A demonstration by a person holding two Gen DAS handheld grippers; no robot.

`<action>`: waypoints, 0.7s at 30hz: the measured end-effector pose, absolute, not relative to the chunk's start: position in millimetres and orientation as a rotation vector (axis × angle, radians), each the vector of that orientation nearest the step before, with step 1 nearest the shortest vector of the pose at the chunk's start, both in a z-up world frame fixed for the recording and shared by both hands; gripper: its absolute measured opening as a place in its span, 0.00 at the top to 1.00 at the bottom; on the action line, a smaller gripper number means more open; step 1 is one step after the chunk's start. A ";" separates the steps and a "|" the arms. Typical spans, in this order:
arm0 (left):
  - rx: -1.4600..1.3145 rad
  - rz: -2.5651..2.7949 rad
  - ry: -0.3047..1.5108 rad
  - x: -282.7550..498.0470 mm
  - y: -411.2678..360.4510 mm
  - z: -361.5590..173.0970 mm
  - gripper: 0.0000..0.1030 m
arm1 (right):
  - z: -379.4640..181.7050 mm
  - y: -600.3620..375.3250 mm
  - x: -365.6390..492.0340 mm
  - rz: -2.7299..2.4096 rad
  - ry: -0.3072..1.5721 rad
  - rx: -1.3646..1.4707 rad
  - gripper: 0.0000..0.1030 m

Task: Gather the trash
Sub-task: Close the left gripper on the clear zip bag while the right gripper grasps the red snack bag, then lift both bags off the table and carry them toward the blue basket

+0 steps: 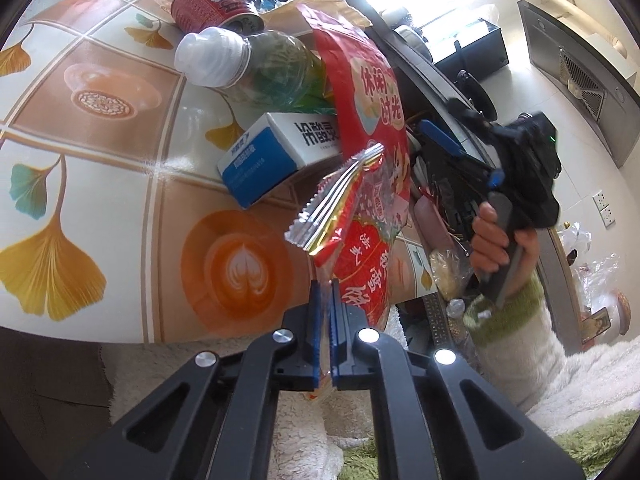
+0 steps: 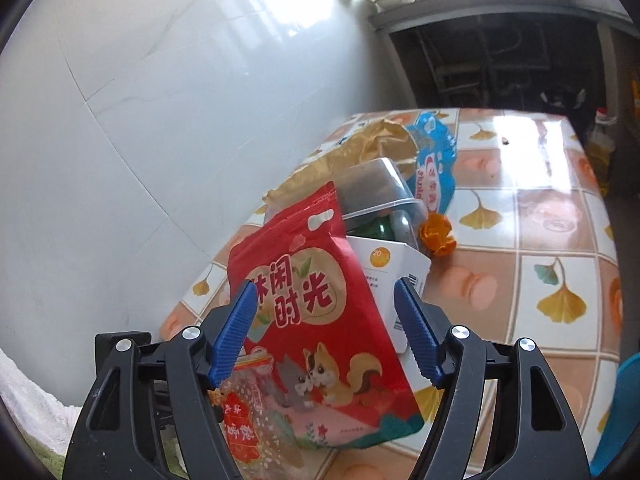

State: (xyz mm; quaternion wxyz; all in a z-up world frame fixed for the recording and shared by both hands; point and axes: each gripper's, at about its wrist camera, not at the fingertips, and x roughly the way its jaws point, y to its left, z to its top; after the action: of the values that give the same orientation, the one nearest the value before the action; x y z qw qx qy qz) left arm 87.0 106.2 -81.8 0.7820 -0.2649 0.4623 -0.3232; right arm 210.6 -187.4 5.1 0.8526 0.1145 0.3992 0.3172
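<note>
My left gripper [image 1: 325,286] is shut on a clear red-printed plastic bag [image 1: 366,276] that holds a foil wrapper [image 1: 334,200] and a tall red snack pouch [image 1: 370,92]. The pile on the table includes a plastic bottle [image 1: 256,62], a red can [image 1: 212,0] and a blue-white box [image 1: 276,154]. In the right wrist view my right gripper [image 2: 325,304] is open, its blue fingers on either side of the red snack pouch [image 2: 320,316]. Behind it lie a white box [image 2: 394,276], a clear tray [image 2: 376,188], a brown paper bag [image 2: 360,152] and orange peel [image 2: 436,234].
The table [image 1: 100,140] has a tiled leaf-pattern cloth and stands against a white wall [image 2: 160,120]. A blue snack bag [image 2: 436,160] lies at the back of the pile. A dark counter [image 2: 520,40] stands behind. My right hand and its gripper show in the left wrist view [image 1: 516,184].
</note>
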 end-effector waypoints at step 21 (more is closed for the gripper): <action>-0.544 -0.672 1.016 89.3 97.3 -82.5 0.98 | -13.6 -165.3 220.8 0.820 1.016 0.129 0.77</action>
State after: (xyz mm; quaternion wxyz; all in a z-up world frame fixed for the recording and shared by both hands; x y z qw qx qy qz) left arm 89.3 97.3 -82.5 0.7857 -0.2524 0.4712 -0.3115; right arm 220.8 -165.3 -13.6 0.7924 0.0601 0.4723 0.3812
